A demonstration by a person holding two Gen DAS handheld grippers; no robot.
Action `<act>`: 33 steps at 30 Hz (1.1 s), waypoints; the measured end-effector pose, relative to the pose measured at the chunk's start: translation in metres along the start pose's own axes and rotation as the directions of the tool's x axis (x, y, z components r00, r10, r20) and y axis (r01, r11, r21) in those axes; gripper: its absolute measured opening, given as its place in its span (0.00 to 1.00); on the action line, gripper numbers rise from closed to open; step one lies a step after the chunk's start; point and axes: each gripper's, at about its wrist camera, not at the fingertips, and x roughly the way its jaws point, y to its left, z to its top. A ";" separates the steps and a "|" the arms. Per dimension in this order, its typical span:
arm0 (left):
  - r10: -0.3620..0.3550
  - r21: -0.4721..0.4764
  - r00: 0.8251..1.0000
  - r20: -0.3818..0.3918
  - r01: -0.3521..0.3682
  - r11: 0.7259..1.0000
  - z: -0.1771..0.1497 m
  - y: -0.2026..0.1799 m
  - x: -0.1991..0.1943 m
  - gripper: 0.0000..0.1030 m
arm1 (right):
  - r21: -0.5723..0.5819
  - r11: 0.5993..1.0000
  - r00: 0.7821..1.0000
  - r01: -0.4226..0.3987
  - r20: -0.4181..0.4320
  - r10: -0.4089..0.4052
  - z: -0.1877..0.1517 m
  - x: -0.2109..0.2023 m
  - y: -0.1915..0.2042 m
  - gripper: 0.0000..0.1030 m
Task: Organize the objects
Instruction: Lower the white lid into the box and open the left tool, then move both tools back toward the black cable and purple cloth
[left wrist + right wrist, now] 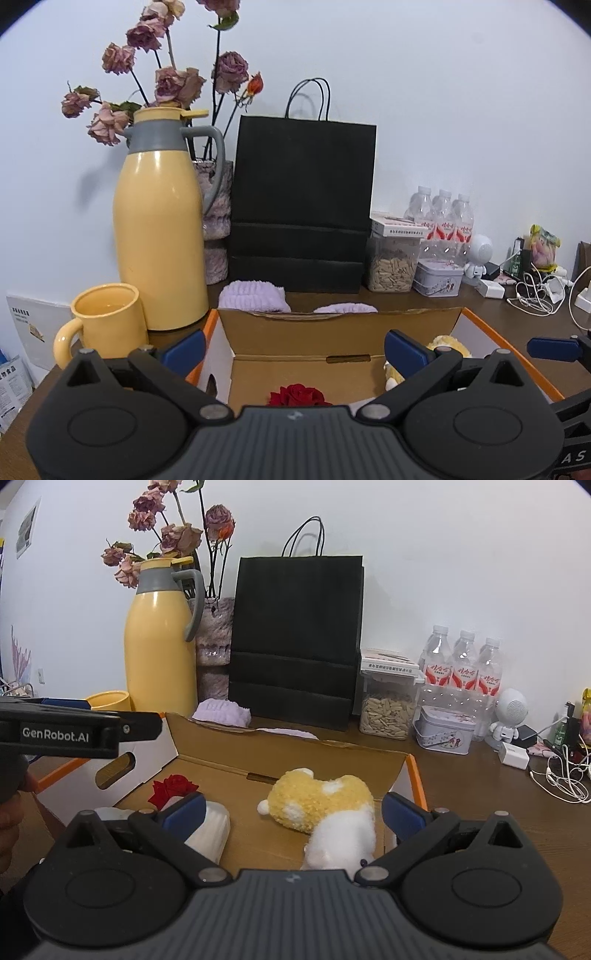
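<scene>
Both my hand-held grippers, left (294, 350) and right (293, 810), hang spread wide, holding nothing, over the box (288, 755); plush (325, 808) near its right wall, rose (173, 786) left, bare floor between.

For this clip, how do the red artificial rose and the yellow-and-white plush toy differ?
The red artificial rose is small, dark red and petalled; the yellow-and-white plush toy is much bigger, fuzzy and lies on its side. The rose sits at the left of the cardboard box, the plush toy at the right. Both are inside that box, ungripped.
</scene>
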 end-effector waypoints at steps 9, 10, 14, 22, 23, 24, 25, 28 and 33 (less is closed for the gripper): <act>0.001 0.000 1.000 0.019 -0.001 1.000 -0.002 0.005 -0.020 1.00 | 0.010 1.000 1.000 0.013 0.023 -0.013 -0.005 -0.016 -0.003 1.00; -0.008 0.001 1.000 0.018 0.008 1.000 -0.003 0.006 -0.025 1.00 | 0.009 1.000 1.000 0.015 0.021 -0.016 -0.006 -0.018 -0.003 1.00; -0.001 0.016 1.000 0.012 0.001 1.000 -0.007 0.008 -0.038 1.00 | 0.003 1.000 1.000 0.027 0.016 -0.027 -0.009 -0.030 -0.004 1.00; -0.004 0.052 1.000 -0.012 0.005 0.999 -0.018 0.014 -0.070 1.00 | -0.032 0.999 0.999 0.025 -0.039 -0.026 -0.026 -0.054 -0.001 1.00; -0.002 0.050 1.000 -0.017 0.003 0.999 -0.019 0.016 -0.074 1.00 | -0.038 0.999 0.998 0.025 -0.049 -0.027 -0.028 -0.057 -0.001 1.00; -0.002 0.049 1.000 -0.022 0.003 0.999 -0.020 0.017 -0.077 1.00 | -0.042 0.999 0.998 0.023 -0.057 -0.026 -0.031 -0.060 -0.001 1.00; -0.003 0.049 1.000 -0.028 0.004 0.999 -0.022 0.019 -0.081 1.00 | -0.045 0.999 0.998 0.022 -0.064 -0.025 -0.034 -0.064 -0.001 1.00; 0.009 0.057 0.999 -0.044 -0.006 0.998 -0.028 0.021 -0.092 1.00 | -0.042 0.999 0.997 0.025 -0.076 -0.028 -0.041 -0.076 -0.002 1.00; 0.012 0.046 0.996 -0.093 -0.007 0.999 -0.041 0.025 -0.108 1.00 | -0.027 0.999 0.995 0.027 -0.097 -0.029 -0.055 -0.096 0.000 1.00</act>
